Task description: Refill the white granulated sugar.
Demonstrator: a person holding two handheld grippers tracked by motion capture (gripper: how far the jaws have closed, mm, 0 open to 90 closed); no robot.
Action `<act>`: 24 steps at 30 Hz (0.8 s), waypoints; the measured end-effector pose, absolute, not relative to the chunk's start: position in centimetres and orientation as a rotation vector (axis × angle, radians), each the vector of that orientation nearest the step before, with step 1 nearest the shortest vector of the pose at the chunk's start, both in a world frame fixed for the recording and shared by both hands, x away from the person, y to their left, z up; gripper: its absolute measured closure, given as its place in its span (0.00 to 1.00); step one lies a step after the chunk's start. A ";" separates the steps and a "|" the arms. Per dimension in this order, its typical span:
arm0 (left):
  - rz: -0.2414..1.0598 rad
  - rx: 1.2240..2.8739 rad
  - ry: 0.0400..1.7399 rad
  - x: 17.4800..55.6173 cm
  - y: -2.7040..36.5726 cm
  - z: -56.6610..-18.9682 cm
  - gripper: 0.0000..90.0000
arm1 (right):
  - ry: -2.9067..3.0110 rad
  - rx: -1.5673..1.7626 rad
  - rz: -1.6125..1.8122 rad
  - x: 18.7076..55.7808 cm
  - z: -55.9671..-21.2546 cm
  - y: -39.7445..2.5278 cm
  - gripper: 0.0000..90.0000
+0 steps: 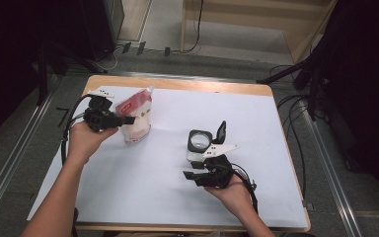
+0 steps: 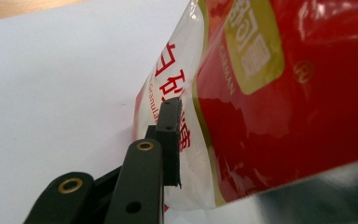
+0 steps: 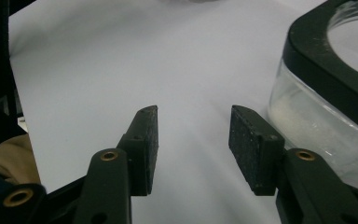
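High view: a person's left hand [image 1: 81, 140] holds the left claw [image 1: 127, 120] at the far left of the table [image 1: 256, 90], which is covered by a white sheet [image 1: 143, 177]. The claw is clamped on the side edge of a red and clear sugar pouch [image 1: 136, 117], which stands roughly upright on the sheet and leans slightly. In the left gripper view the one visible black jaw lies flat against the pouch's clear seam [image 2: 186, 93], beside red printed characters; the second jaw is hidden behind the film, so the grip is read from the pouch pinched at the jaw.

The right hand [image 1: 237, 192] holds the right claw [image 1: 190, 174] near the middle of the table, towards its near edge. The right gripper view shows this claw [image 3: 193, 140] open, its two ribbed pads [image 3: 249, 144] set apart over bare white sheet and holding nothing.

Just beyond the right claw stands a clear glass jar [image 1: 199, 142] with a black rim and a black hinged lid [image 1: 221, 131] tipped up at its far right side. In the right gripper view the jar [image 3: 317, 121] sits just beside the right-hand jaw; whether they touch cannot be told. The pouch and the jar stand well apart.
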State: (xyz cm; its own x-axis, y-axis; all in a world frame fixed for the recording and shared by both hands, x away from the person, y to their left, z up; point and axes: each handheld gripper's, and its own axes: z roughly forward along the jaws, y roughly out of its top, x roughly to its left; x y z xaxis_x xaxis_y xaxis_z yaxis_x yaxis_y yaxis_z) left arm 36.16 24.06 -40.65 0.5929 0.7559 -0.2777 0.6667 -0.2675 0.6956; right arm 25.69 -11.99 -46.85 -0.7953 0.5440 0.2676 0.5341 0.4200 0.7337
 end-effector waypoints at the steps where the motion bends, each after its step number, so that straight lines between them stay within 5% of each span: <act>1: 0.133 1.994 1.130 36.2 24.1 -40.7 0.80 | 2.645 1.002 1.354 25.6 -46.8 -11.9 0.58; 12: 0.177 2.011 1.132 36.0 24.1 -40.7 0.99 | 2.640 0.958 1.387 25.3 -46.7 -11.3 0.53; 24: 0.084 2.086 1.168 37.3 23.6 -38.7 1.00 | 2.646 0.936 1.469 26.4 -44.8 -9.8 0.52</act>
